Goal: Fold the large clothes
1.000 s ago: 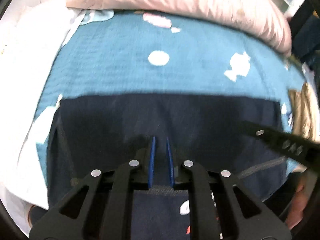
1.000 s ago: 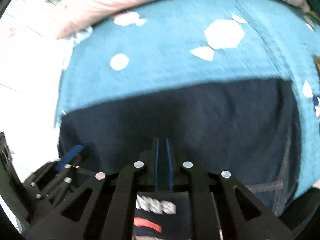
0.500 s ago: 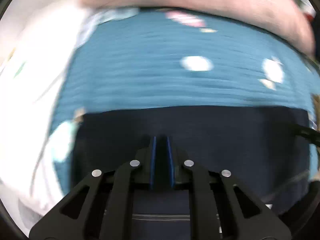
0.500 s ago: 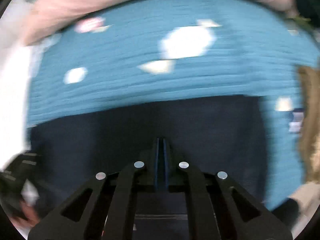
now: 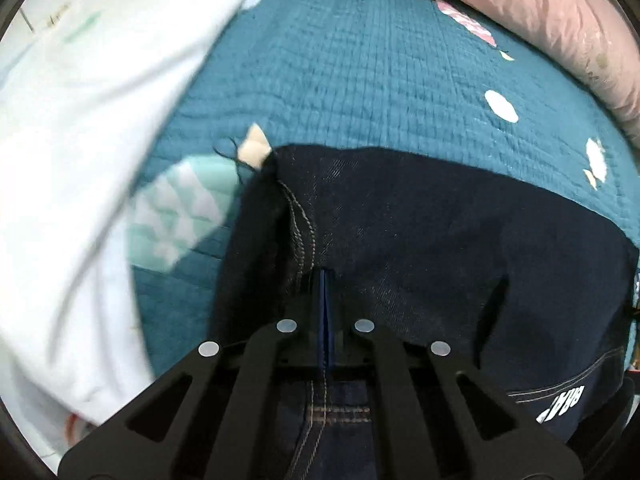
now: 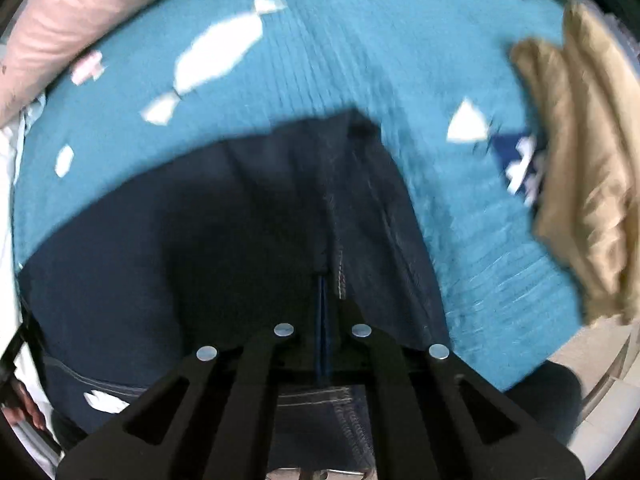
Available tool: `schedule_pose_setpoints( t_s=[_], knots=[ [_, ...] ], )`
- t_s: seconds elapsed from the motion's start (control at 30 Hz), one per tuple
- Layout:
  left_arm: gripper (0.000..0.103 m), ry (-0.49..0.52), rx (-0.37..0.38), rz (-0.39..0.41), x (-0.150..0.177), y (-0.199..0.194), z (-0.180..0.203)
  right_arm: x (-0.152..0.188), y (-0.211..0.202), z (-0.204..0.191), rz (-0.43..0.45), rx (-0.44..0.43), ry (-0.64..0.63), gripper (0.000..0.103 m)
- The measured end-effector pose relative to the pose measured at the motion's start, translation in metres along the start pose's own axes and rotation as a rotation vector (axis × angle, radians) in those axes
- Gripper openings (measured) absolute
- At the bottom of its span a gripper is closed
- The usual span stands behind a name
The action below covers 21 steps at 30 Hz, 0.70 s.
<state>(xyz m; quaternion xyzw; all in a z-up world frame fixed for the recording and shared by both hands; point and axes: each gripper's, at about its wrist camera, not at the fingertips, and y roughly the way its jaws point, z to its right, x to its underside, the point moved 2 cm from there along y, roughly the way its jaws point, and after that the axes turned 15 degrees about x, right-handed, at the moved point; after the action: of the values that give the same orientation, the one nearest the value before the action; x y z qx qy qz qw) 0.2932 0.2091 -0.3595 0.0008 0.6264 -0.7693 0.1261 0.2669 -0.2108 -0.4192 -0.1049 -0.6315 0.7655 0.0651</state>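
Observation:
Dark navy jeans (image 5: 420, 240) lie folded flat on a teal quilt (image 5: 360, 80). Their left corner, with a stitched seam, shows in the left wrist view; their right corner (image 6: 360, 128) shows in the right wrist view. My left gripper (image 5: 323, 276) points down over the denim beside that seam. Its jaws are closing, the blue pads meet, and I see no cloth between them. My right gripper (image 6: 323, 280) hangs over the jeans (image 6: 180, 240) near a stitched seam, its jaws closing too, pads together with nothing between them. White lettering (image 5: 562, 402) marks the denim at lower right.
A pink pillow (image 5: 540, 12) runs along the far side of the quilt (image 6: 360, 60). White bedding (image 5: 80, 140) lies bunched on the left. A tan garment (image 6: 588, 180) sits at the right edge. A person's hand (image 6: 28, 412) shows at lower left.
Both grippers have sunk closer to the jeans and moved outward, left one leftward, right one rightward, bringing the corners into view. The gaps between both pairs of pads have closed.

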Motion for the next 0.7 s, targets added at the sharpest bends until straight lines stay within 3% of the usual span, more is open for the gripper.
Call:
schedule_pose_setpoints(
  t_s=[0.1,0.17,0.2,0.23,0.27,0.3,0.33,0.43,0.53,0.7],
  knots=[
    [0.003,0.023,-0.078,-0.033,-0.005,-0.007,0.016,-0.002,0.001,-0.001,0.01,-0.004,0.013,0.0],
    [0.009,0.044,-0.029,-0.051,-0.011,-0.015,0.024,-0.003,-0.015,0.006,-0.004,-0.052,0.034,0.006],
    [0.018,0.05,0.0,-0.05,-0.012,-0.023,0.028,-0.005,-0.024,0.011,-0.005,-0.081,0.04,0.009],
    [0.052,0.051,-0.001,-0.04,-0.015,-0.033,0.029,-0.008,-0.032,0.015,0.002,-0.103,0.047,0.021],
    [0.068,0.045,-0.006,-0.026,-0.017,-0.039,0.029,-0.013,-0.045,0.025,0.029,-0.126,0.069,0.042],
    [0.075,0.033,0.0,0.014,-0.021,-0.049,0.026,-0.017,-0.051,0.033,0.048,-0.133,0.088,0.054],
    [0.075,0.022,0.02,0.038,-0.026,-0.057,0.024,-0.024,-0.062,0.045,0.09,-0.13,0.132,0.069],
    [0.075,-0.018,0.032,0.039,-0.042,-0.059,0.013,-0.038,-0.064,0.069,0.13,-0.094,0.189,0.07],
    [0.075,-0.064,0.017,0.013,-0.052,-0.046,-0.005,-0.058,-0.042,0.093,0.046,-0.125,0.212,0.07],
    [0.075,-0.129,0.048,-0.061,-0.058,-0.026,-0.032,-0.066,-0.012,0.086,-0.037,-0.123,0.18,0.07]
  ],
)
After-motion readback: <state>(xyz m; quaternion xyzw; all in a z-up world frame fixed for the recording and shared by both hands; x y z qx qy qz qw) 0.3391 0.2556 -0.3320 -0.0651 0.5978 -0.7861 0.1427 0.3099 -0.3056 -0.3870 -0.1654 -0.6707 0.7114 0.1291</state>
